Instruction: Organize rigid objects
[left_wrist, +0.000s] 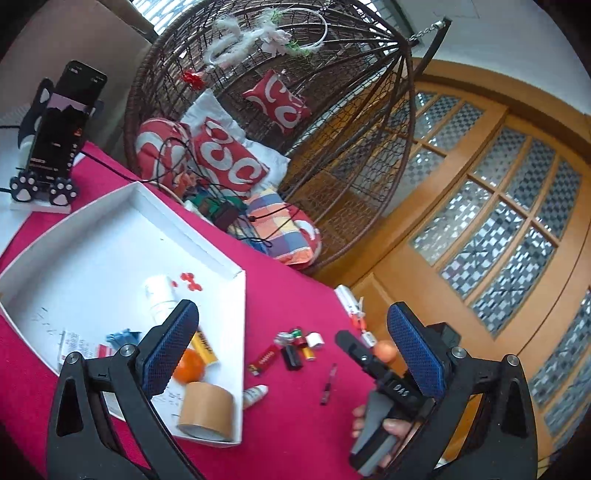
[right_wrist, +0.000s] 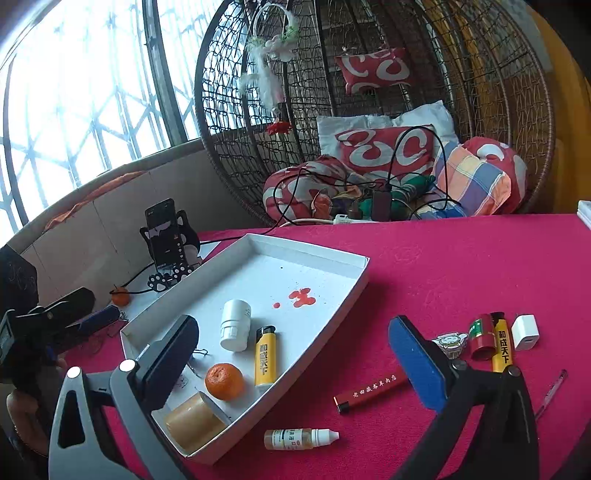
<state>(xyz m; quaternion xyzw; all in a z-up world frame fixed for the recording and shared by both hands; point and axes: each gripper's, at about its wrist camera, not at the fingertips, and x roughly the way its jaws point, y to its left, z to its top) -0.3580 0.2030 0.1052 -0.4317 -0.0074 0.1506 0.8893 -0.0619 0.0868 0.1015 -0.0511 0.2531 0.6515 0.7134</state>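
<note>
i am holding my right gripper (right_wrist: 295, 363) above the near edge of the white tray (right_wrist: 334, 260), its blue-padded fingers spread wide and gripping nothing. my left gripper (left_wrist: 293, 354) is hanging over the red tablecloth (left_wrist: 295, 266) just right of the tray, also spread apart and empty.

inside the tray, a white pill bottle (right_wrist: 235, 325) is lying beside a yellow lighter (right_wrist: 265, 356), and a mandarin orange (right_wrist: 224, 381) is sitting just in front of them, close to the lighter's lower end. a roll of brown packing tape (right_wrist: 194, 421) is standing in the tray's near corner, just beside the orange. red blotches (right_wrist: 301, 297) are marking the tray floor further back.

outside the tray, a small dropper bottle (right_wrist: 300, 438) is lying on the cloth near the tray's front corner. a long red lighter (right_wrist: 371, 391) is lying on the cloth, its right end hidden behind my right finger. further right a cluster is sitting together: a cartoon badge (right_wrist: 448, 343), a red and green cylinder that may be a battery (right_wrist: 482, 336), a second yellow lighter (right_wrist: 501, 343) touching it, and a white charger cube (right_wrist: 526, 332) just beside that. a thin pen (right_wrist: 550, 393) is lying at the far right.

a phone on a cat-paw stand (right_wrist: 166, 240) is standing behind the tray, and another orange (right_wrist: 120, 296) is sitting on the cloth to the tray's left.
</note>
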